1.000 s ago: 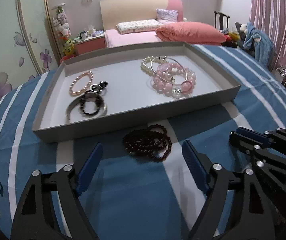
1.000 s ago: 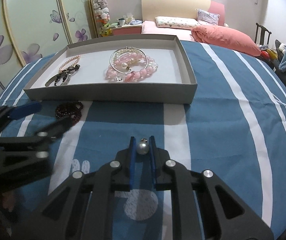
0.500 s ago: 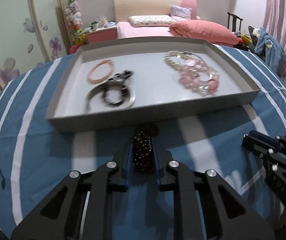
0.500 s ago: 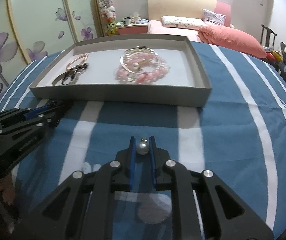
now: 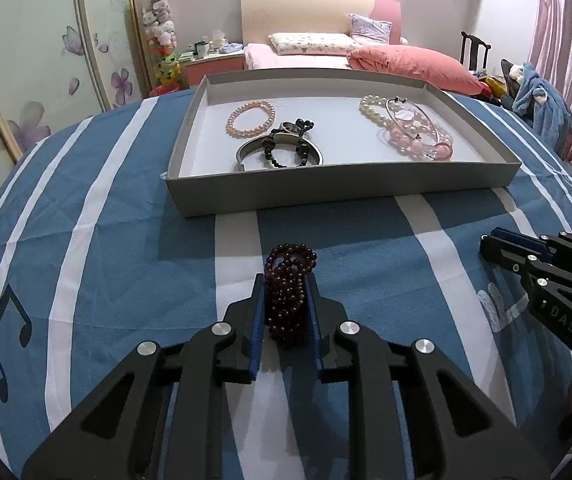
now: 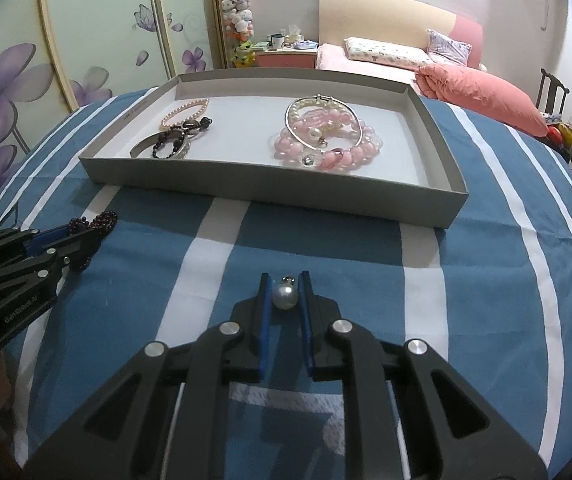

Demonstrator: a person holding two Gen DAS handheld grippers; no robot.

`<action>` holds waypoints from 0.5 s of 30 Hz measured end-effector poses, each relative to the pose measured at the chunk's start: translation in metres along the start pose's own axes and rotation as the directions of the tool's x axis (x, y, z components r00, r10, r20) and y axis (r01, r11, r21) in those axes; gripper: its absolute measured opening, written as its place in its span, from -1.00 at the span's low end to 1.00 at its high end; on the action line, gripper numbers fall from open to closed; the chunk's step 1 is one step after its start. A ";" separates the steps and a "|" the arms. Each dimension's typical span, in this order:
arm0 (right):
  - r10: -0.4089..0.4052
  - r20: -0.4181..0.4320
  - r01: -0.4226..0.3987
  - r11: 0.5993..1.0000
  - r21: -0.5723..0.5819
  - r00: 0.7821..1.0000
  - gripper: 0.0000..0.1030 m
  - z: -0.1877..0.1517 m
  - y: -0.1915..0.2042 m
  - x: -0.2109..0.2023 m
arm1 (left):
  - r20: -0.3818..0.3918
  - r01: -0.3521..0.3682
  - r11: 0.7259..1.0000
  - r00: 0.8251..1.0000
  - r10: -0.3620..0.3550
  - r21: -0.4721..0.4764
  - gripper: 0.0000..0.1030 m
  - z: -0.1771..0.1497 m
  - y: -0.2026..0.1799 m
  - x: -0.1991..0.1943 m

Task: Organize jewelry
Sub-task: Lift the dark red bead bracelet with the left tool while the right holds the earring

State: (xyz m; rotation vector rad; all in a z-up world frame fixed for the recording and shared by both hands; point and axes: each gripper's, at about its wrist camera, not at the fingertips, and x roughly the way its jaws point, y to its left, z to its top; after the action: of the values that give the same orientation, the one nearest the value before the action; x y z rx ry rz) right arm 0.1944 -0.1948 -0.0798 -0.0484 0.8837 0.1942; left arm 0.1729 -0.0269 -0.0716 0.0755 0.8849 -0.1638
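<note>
My left gripper is shut on a dark red bead bracelet and holds it above the striped cloth, in front of the grey tray. My right gripper is shut on a pearl pendant, short of the tray's front wall. In the tray lie a pink pearl bracelet, a silver bangle with black beads and a pile of pink and white bead bracelets. The left gripper also shows at the left of the right wrist view.
The blue and white striped cloth covers the round table. A bed with a pink quilt stands behind, a wardrobe with flower doors at the left, and a chair with clothes at the right.
My left gripper closed on the dark red bracelet, lifted it and drew back from the tray. My right gripper kept hold of the pearl pendant and moved slightly.
</note>
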 end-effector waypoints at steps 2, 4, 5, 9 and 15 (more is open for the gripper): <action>0.004 -0.001 -0.004 1.000 0.007 1.000 -0.71 -0.001 -0.002 -0.001 | 0.000 0.004 1.000 1.000 -0.004 0.002 -0.55 0.000 -0.001 0.000; 0.008 -0.001 -0.008 1.000 0.014 1.000 -0.71 -0.002 -0.003 -0.001 | -0.001 0.006 1.000 1.000 -0.006 0.005 -0.51 0.000 -0.001 0.001; 0.011 0.000 -0.011 1.000 0.016 1.000 -0.71 -0.003 -0.004 -0.002 | -0.001 0.006 1.000 1.000 -0.006 0.007 -0.49 0.000 -0.002 0.001; 0.023 0.002 -0.023 0.999 0.028 1.000 -0.71 -0.004 -0.006 -0.003 | -0.002 0.006 1.000 1.000 -0.006 0.015 -0.45 0.000 -0.003 0.001; 0.018 0.001 -0.018 1.000 0.025 1.000 -0.71 -0.004 -0.006 -0.002 | -0.002 0.009 1.000 1.000 -0.009 0.012 -0.44 0.000 -0.003 0.002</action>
State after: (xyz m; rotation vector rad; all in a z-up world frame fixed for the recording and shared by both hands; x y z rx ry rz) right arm 0.1912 -0.2012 -0.0804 -0.0169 0.8858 0.1997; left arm 0.1733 -0.0304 -0.0731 0.0830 0.8858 -0.1774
